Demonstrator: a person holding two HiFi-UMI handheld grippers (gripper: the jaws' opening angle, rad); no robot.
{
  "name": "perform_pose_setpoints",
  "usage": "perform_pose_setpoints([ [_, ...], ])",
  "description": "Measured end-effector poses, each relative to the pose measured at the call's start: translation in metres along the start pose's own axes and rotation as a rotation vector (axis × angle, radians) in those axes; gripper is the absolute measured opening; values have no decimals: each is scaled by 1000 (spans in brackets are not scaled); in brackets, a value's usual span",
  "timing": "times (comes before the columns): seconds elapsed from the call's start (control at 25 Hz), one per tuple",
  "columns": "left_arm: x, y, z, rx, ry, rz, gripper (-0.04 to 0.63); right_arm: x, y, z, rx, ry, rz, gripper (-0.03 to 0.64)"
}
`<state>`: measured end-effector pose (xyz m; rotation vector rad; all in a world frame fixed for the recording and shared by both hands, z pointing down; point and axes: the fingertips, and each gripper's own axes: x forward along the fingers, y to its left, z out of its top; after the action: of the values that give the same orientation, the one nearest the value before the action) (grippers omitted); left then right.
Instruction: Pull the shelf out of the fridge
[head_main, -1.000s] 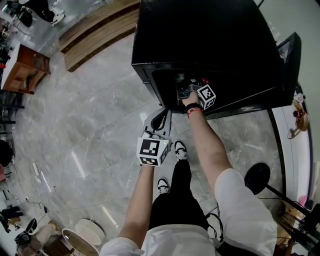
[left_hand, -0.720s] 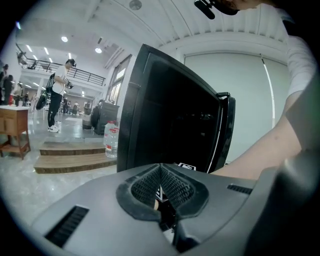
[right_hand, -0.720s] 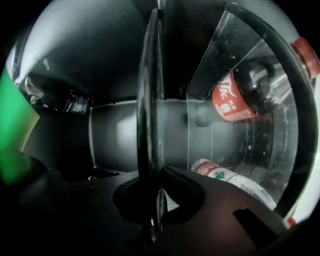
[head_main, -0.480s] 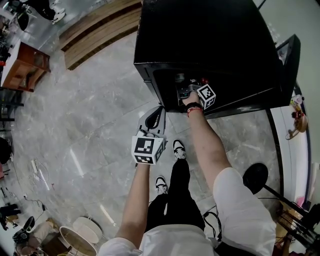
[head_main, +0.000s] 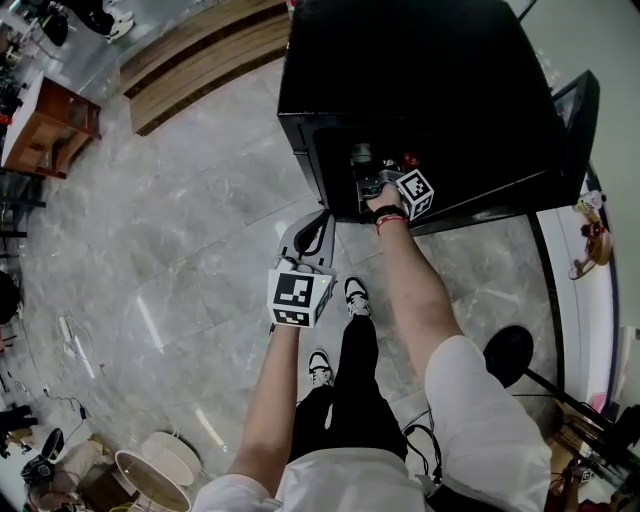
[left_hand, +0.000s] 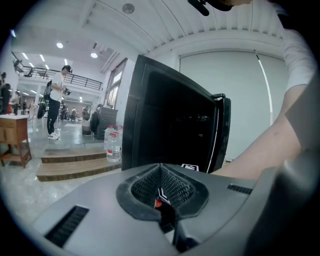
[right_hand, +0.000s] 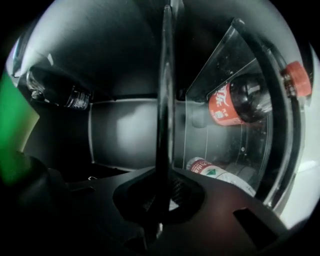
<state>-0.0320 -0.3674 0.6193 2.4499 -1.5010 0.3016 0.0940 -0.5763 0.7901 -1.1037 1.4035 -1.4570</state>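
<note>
The black fridge (head_main: 420, 70) stands open, its door (head_main: 580, 110) swung out to the right. My right gripper (head_main: 370, 186) reaches level into the compartment. In the right gripper view, which is rolled, the shelf's thin dark edge (right_hand: 165, 75) runs upright through the picture, and the right gripper (right_hand: 162, 192) is shut on it. A cola bottle (right_hand: 235, 105) and a second bottle (right_hand: 210, 170) lie behind clear plastic on one side of the shelf, a dark bottle (right_hand: 55, 90) on the other. My left gripper (head_main: 320, 222) hangs shut and empty outside, its pads (left_hand: 150, 187) together, pointing at the fridge (left_hand: 170, 125).
The fridge stands on grey marble floor. Wooden steps (head_main: 200, 60) lie behind it to the left, with water bottles (left_hand: 112, 145) on them. A wooden table (head_main: 40, 125) is at far left, a round black base (head_main: 510, 350) at right. A person (left_hand: 55, 105) stands far off.
</note>
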Motion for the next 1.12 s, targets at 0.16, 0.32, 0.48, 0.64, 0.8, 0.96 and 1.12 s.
perform_pose_setpoints([
  [0.16,-3,-4,7,12,-28,-7,17,-9,0,-2,0,-4,-11,26],
  [0.32,-9,-5,15,51,-43,-8,17,-17,3,-4,1,9,-20,28],
  [0.48,-11,-5,15,64,-43,-12,17,-20,0,-5,-9,4,-29,28],
  [0.64,-12,-4,12,53,-36,-12,17,-22,-1,-5,-13,4,-33,29],
  [0.8,-11,-5,11,34,-37,-12,17,-26,-2,-6,-14,2,-41,29],
  [0.96,-16,-6,14,23,-46,-14,17,-33,-2,-9,-18,-4,-46,31],
  [1.12,-19,-7,14,15,-42,-25,17,-39,-1,-10,-28,2,-52,32],
])
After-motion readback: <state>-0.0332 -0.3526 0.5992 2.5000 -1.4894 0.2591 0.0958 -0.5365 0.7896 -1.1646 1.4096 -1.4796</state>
